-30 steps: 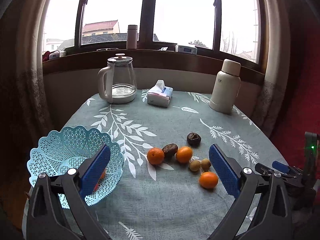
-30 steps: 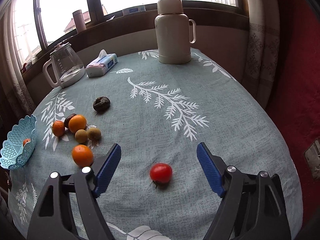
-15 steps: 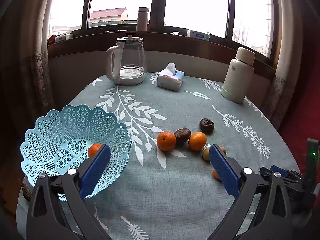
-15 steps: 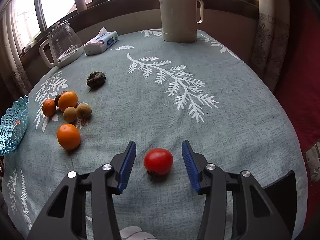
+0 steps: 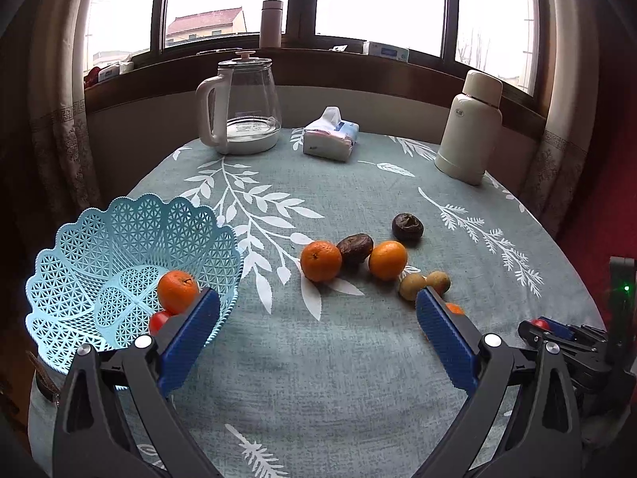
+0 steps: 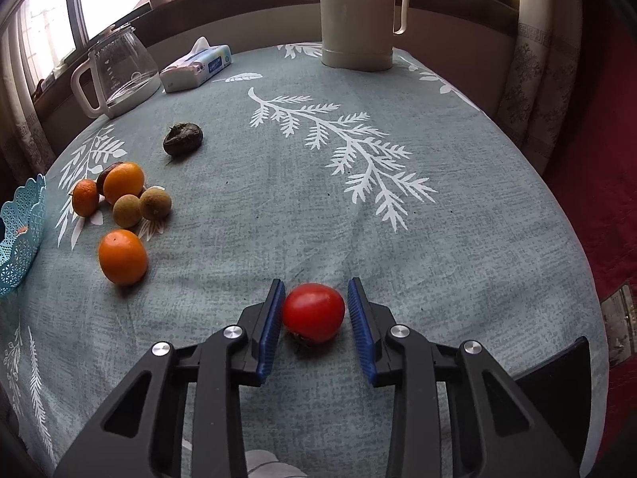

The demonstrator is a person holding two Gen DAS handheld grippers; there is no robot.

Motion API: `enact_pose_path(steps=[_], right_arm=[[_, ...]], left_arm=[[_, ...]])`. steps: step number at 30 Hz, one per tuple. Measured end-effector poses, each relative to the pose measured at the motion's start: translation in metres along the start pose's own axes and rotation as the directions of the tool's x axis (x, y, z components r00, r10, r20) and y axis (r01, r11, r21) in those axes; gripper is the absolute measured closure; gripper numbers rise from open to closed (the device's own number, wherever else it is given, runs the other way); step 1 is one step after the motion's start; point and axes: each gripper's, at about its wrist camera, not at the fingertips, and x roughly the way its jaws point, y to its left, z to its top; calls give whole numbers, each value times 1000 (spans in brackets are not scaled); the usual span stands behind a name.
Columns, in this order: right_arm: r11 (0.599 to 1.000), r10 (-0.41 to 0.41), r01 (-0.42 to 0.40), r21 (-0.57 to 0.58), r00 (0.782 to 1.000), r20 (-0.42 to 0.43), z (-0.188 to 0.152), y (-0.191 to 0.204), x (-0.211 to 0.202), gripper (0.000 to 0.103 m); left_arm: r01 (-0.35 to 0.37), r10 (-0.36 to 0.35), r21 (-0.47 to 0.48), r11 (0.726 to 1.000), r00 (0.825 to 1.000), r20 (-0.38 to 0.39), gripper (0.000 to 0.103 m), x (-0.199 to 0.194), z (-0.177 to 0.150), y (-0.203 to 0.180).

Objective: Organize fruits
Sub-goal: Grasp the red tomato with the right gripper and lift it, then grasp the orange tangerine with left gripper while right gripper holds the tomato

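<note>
My right gripper (image 6: pixel 316 283) has its blue pads against both sides of a red tomato (image 6: pixel 313 312) that rests on the tablecloth. An orange (image 6: pixel 122 257), two small brown fruits (image 6: pixel 141 209), two more oranges and two dark wrinkled fruits (image 6: pixel 183 139) lie to its left. My left gripper (image 5: pixel 318 318) is open and holds nothing, low over the table. The light-blue lattice basket (image 5: pixel 79 231) sits at its left finger and holds an orange (image 5: pixel 177 290) and a red fruit (image 5: pixel 159 320). Its right finger half hides one orange (image 5: pixel 454 308).
At the back of the round table stand a glass kettle (image 5: pixel 243 107), a tissue pack (image 5: pixel 330 139) and a white thermos (image 5: pixel 469 131), below a windowsill. Curtains hang at both sides. The table edge drops off at the right, beside a red surface (image 6: pixel 597 199).
My right gripper moved forward and narrowed from wide open until its pads met the tomato. The left gripper drew back and rose slightly, which shows more of the basket; it stayed open.
</note>
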Motion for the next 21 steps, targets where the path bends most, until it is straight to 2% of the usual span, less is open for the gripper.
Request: enact_pose_path(steps=[12, 21], right_arm=[[1000, 0, -1, 20, 999, 32, 3, -6, -13, 74], [999, 4, -9, 51, 995, 97, 14, -15, -35, 74]], left_arm=[[15, -13, 46, 999, 1000, -23, 3, 10, 0, -18], [88, -76, 145, 985, 993, -89, 3, 34, -7, -62]])
